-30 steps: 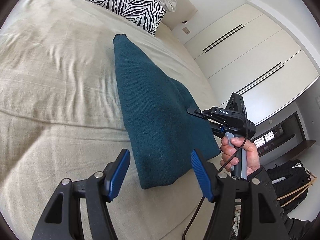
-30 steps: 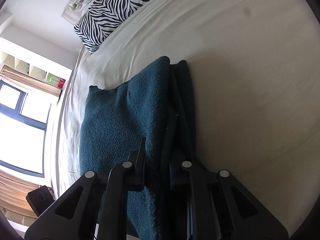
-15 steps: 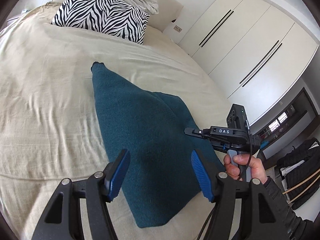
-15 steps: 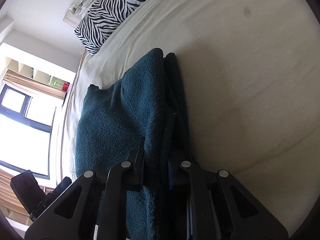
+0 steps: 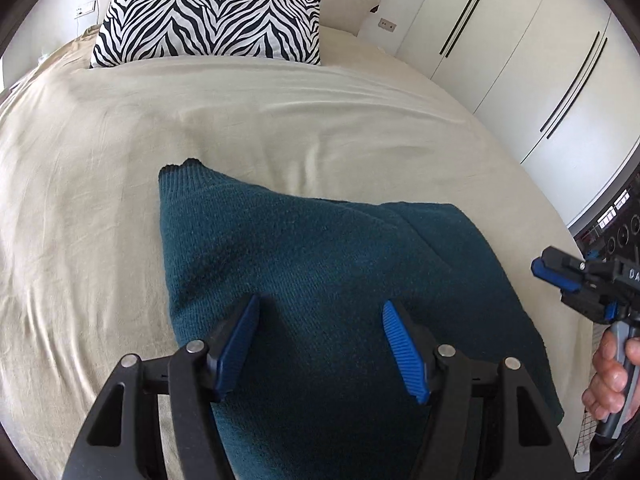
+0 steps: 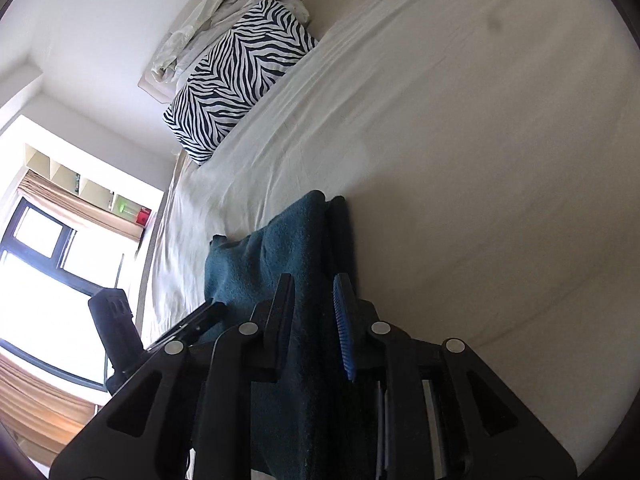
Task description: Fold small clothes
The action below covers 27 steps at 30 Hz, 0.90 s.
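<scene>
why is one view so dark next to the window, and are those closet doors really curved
Right wrist view: the window is blown out white, so the backlit sweater and right tongs read dark and the bed sheet greyish. Left wrist view: even daylight and a sharp picture; the closet doors bow only from fisheye distortion, with black corners.

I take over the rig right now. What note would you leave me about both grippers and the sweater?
Left gripper: open, empty, above the near part of the teal sweater.
Right gripper: jaws have just been opening, narrow gap, nothing gripped, beside the sweater's right edge.
Sweater: lies on the bed, folded lengthwise, layers stacked at its right edge.
Left to do: probably a crosswise fold, near end toward the zebra pillow.
</scene>
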### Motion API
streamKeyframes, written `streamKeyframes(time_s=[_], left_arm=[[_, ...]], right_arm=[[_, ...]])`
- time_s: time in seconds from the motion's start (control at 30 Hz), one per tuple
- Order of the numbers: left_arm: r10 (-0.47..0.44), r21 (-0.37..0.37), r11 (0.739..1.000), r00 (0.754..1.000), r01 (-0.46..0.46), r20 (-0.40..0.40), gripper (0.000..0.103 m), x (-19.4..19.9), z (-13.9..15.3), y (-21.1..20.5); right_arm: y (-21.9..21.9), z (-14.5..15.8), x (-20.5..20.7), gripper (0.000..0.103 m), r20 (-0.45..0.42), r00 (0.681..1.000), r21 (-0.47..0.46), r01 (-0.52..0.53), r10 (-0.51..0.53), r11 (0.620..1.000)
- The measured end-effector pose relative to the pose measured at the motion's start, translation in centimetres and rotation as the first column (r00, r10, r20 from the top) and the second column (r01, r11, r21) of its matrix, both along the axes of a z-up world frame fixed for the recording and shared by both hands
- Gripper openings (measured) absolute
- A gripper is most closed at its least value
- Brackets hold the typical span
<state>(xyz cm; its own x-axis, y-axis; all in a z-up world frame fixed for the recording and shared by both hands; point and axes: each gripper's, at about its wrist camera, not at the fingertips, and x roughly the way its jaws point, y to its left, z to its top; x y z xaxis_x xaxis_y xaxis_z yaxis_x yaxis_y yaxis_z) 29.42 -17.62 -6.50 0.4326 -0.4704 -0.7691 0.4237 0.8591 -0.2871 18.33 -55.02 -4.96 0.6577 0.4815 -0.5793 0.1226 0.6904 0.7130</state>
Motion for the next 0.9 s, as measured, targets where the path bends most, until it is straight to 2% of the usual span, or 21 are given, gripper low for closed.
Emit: streamKeyframes(time_s=[0.17, 0.23, 0.3, 0.33, 0.43, 0.53, 0.57, 0.63, 0.77, 0.83, 0.87, 0.9], left_arm=[[-0.010, 0.057, 0.998, 1.000, 0.010, -0.003, 0.069, 0.0, -0.2, -1.0], [-0.017, 0.080, 0.997, 1.000, 0.017, 0.002, 0.070, 0.0, -0.2, -1.2], [-0.020, 0.098, 0.995, 1.000, 0.019, 0.009, 0.071, -0.2, -0.3, -1.5], [-0.021, 0.109, 0.994, 1.000, 0.019, 0.013, 0.071, -0.2, -0.4, -1.7], [-0.027, 0.132, 0.991, 0.999, 0.024, 0.026, 0.072, -0.3, -0.6, -2.1], [-0.030, 0.135, 0.991, 0.999, 0.026, 0.032, 0.072, -0.4, -0.6, -2.1], [-0.030, 0.133, 0.991, 0.999, 0.025, 0.034, 0.072, -0.4, -0.6, -2.1], [-0.030, 0.131, 0.991, 0.999, 0.025, 0.035, 0.072, -0.5, -0.6, -2.0], [-0.029, 0.134, 0.991, 0.999, 0.023, 0.040, 0.072, -0.7, -0.6, -2.0], [-0.026, 0.136, 0.990, 0.999, 0.020, 0.043, 0.073, -0.7, -0.5, -2.0], [-0.025, 0.138, 0.990, 0.999, 0.019, 0.044, 0.073, -0.8, -0.5, -2.1], [-0.026, 0.142, 0.990, 0.999, 0.020, 0.043, 0.073, -0.8, -0.5, -2.1]], right_arm=[[4.4, 0.2, 5.6, 0.020, 0.002, 0.995, 0.029, -0.101, 0.101, 0.994], [5.0, -1.5, 7.7, 0.020, -0.055, 0.994, 0.041, -0.094, 0.096, 0.995], [5.1, -4.1, 9.4, 0.019, -0.137, 0.987, -0.001, -0.084, 0.083, 0.996], [4.8, -4.9, 9.6, 0.014, -0.120, 0.990, 0.003, -0.076, 0.075, 0.997], [3.8, -5.5, 9.5, 0.008, -0.107, 0.993, 0.009, -0.054, 0.054, 0.999], [3.5, -4.9, 9.0, 0.008, -0.121, 0.992, -0.025, -0.035, 0.032, 0.999], [3.4, -4.5, 8.6, 0.012, -0.123, 0.992, -0.027, -0.025, 0.021, 0.999], [3.4, -3.3, 7.2, 0.014, -0.109, 0.994, -0.023, -0.013, 0.010, 1.000], [4.6, -1.2, 4.3, 0.014, -0.068, 0.993, -0.016, -0.100, 0.098, 0.995], [5.3, -2.0, 3.9, 0.014, -0.103, 0.987, -0.042, -0.132, 0.127, 0.990], [5.4, -3.0, 4.0, 0.013, -0.147, 0.982, -0.068, -0.134, 0.123, 0.989], [5.1, -4.0, 4.0, 0.013, -0.153, 0.980, -0.044, -0.133, 0.125, 0.990]])
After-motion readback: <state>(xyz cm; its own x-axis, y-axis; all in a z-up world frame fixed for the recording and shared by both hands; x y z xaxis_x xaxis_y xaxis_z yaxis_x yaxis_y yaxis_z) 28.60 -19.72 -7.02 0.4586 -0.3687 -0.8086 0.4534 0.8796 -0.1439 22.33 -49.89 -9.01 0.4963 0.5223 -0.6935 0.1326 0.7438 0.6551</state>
